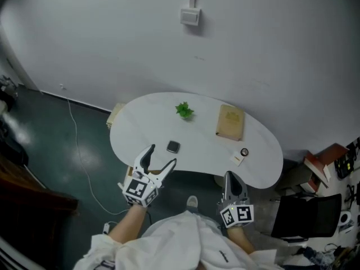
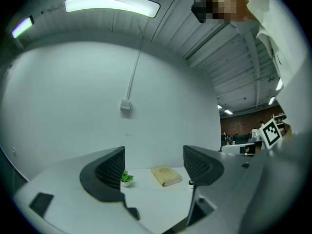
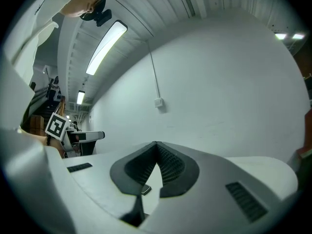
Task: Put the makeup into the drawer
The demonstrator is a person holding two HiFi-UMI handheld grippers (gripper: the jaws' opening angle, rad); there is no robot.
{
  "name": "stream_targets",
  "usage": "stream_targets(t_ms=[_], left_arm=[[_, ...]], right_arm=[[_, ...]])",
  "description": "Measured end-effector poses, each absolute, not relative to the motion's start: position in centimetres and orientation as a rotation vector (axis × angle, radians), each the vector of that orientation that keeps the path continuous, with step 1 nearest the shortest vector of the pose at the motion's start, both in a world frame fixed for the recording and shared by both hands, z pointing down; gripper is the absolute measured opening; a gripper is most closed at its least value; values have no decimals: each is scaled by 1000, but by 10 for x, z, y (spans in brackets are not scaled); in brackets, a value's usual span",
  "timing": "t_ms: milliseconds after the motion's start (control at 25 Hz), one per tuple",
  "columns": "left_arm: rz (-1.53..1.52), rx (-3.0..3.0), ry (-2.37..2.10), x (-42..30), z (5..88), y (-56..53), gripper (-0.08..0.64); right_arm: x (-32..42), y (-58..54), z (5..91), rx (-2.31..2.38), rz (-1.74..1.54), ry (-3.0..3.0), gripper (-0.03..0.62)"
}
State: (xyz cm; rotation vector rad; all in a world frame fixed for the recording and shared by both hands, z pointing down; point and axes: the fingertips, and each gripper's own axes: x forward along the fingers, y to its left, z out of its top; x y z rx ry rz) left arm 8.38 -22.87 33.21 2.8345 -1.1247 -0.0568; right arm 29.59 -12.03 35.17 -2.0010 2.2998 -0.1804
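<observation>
On the white table (image 1: 157,117) lie a dark square compact (image 1: 173,147), a small round makeup item (image 1: 244,152) and a small white piece (image 1: 238,159). My left gripper (image 1: 163,154) hangs over the table's near edge, just short of the compact, open and empty. In the left gripper view its jaws (image 2: 153,152) stand wide apart and frame the plant (image 2: 126,178) and the tan book (image 2: 166,175). My right gripper (image 1: 229,176) hovers below the near edge, shut on nothing; its tips (image 3: 157,144) meet. No drawer shows plainly.
A small green plant (image 1: 184,110) and a tan book (image 1: 230,122) sit toward the table's back. A tan unit (image 1: 116,115) stands behind the left end. A wall switch (image 1: 190,16) and grey wall lie beyond. A black chair (image 1: 306,215) and clutter stand at right.
</observation>
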Motion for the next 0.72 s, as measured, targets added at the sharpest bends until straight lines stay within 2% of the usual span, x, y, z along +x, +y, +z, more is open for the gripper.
stream_targets(t_ms=[440,720], left_arm=[[22,2786,-1191,138,350,-316,364],[123,2726,-1244,151,372,-348,364]], right_arm=[[332,-225,369,-1876,-274,2428,17],[330,-269,384,-1770,-342,2529,17]])
